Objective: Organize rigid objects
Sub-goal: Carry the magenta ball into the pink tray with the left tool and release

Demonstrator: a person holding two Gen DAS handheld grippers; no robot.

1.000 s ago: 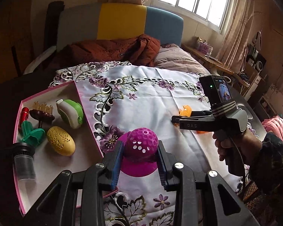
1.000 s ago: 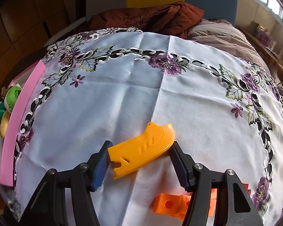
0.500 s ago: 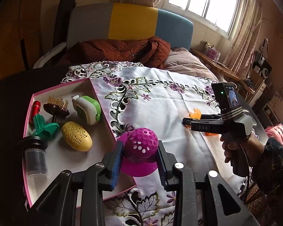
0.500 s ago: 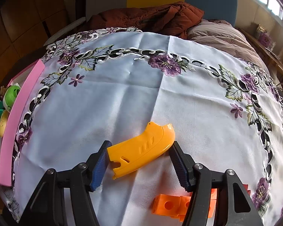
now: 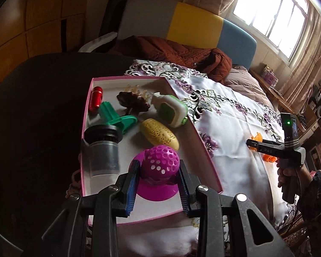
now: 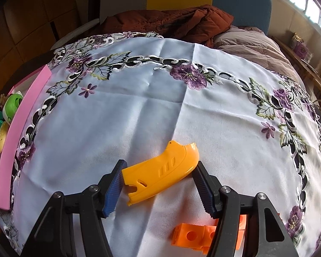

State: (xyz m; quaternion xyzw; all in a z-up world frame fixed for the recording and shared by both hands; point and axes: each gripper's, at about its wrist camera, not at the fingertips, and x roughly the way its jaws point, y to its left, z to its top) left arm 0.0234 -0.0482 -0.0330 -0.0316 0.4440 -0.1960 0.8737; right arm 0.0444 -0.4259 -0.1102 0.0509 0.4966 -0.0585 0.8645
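A: Left gripper (image 5: 158, 184) first. Clamped on what?

B: Clamped narrow on the magenta perforated ball (image 5: 160, 162), one blue pad against each side of the dome, flared base hanging below the pads. Held above the near end of the pink box (image 5: 205, 150), over its white floor.

A: Inside the box, by the clock from the ball?

B: At ten o'clock, the dark-capped clear jar (image 5: 102, 147), lying just beside the left wall. At eleven, the green plastic piece (image 5: 115, 115) and, beyond it, the red capsule (image 5: 96, 98) in the far corner. At twelve, the yellow lattice egg (image 5: 159, 133), very near the ball; whether touching, cannot tell. Farther at twelve, the dark brown comb-like thing (image 5: 132, 101). At one, the white and green case (image 5: 170, 111), against the right wall.

A: Now the right gripper (image 6: 158, 186).

B: Half spread over the white embroidered cloth (image 6: 139, 111), with the yellow curved shell (image 6: 160, 171) lying on the cloth between the pads. Square end just beside the left pad, rounded end just beside the right pad; actual pressing, cannot tell. Not lifted.

A: Anything else close by?

B: At five o'clock from the shell, an orange block with round holes (image 6: 194, 233), partly hidden behind the right finger. At nine o'clock, well apart, the pink box wall at the cloth's edge.
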